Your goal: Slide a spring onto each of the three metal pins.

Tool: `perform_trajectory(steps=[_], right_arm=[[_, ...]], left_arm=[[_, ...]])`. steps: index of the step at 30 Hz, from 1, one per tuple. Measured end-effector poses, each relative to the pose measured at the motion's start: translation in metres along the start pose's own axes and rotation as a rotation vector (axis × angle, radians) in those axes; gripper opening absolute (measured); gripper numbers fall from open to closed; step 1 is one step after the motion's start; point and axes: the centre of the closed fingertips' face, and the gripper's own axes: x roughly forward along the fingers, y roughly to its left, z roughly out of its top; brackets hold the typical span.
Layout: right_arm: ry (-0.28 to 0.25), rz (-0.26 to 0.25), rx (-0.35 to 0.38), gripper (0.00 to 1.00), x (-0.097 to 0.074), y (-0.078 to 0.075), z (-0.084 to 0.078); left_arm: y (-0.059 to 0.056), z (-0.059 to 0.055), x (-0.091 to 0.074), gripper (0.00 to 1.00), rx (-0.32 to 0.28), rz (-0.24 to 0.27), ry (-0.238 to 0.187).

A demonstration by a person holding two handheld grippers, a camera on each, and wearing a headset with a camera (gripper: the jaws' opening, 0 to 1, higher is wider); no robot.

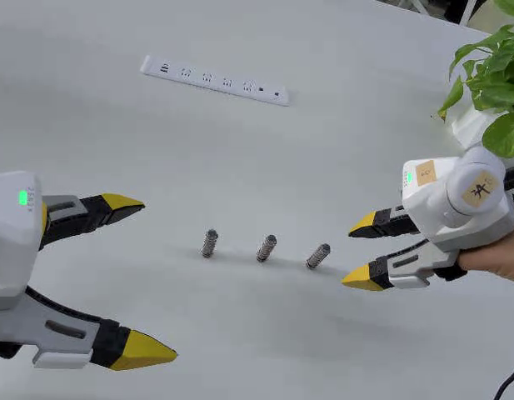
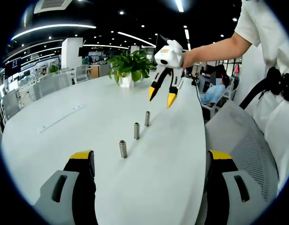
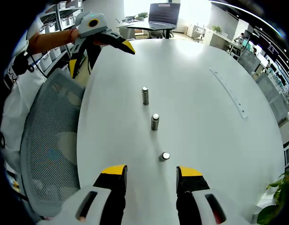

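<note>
1. My left gripper [image 1: 136,279] is at the lower left of the head view; jaws spread wide, nothing between them.
2. My right gripper [image 1: 359,252] is at the right edge; jaws apart, empty.
3. Springs stand in a row mid-frame on the white table [image 1: 115,133] — left spring [image 1: 209,242], middle spring [image 1: 266,247], right spring [image 1: 318,256]; the last is near the right gripper's tips, not touching.
4. In the right gripper view a shiny round pin top [image 3: 165,156] caps the nearest spring.
5. Power strip [image 1: 213,80] upper centre; plant [image 1: 490,75] upper right.
</note>
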Motion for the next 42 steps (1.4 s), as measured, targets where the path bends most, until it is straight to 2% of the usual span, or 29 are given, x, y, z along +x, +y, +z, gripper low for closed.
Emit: perform_trajectory(steps=[3,6,9,14,17,21,24,26,32,36,42], right_arm=[[-0.043,-0.029,0.037,0.42,-0.009,0.004,-0.004],[-0.123,-0.052,0.100,0.46,-0.017,0.009,-0.005],[-0.176,-0.085,0.139,0.50,-0.025,0.013,-0.012],[-0.273,-0.140,0.231,0.61,-0.037,0.022,-0.023],[-0.321,-0.150,0.281,0.69,-0.041,0.030,-0.031],[-0.364,-0.170,0.321,0.78,-0.042,0.040,-0.043],[-0.375,-0.183,0.339,0.84,-0.040,0.045,-0.051],[-0.398,-0.199,0.375,0.87,-0.040,0.046,-0.055],[-0.445,-0.228,0.406,0.95,-0.041,0.050,-0.060],[-0.470,-0.233,0.412,0.99,-0.040,0.053,-0.062],[-0.492,-0.232,0.425,0.99,-0.039,0.053,-0.061]], left_arm=[[-0.001,0.000,-0.001,0.99,0.010,-0.002,0.015],[-0.001,-0.001,-0.001,0.99,0.014,-0.002,0.026],[-0.001,-0.002,-0.002,0.99,0.020,0.002,0.033],[0.002,-0.003,-0.003,0.99,0.024,0.015,0.042],[0.002,-0.006,-0.003,0.99,0.023,0.019,0.050],[0.002,-0.008,-0.004,0.99,0.018,0.026,0.054],[0.002,-0.009,-0.004,0.99,0.015,0.034,0.053],[0.001,-0.010,-0.004,0.99,0.020,0.036,0.059],[-0.001,-0.013,-0.003,0.99,0.010,0.037,0.064],[-0.002,-0.014,-0.003,0.99,0.009,0.039,0.069],[-0.004,-0.015,-0.004,0.99,0.003,0.038,0.070]])
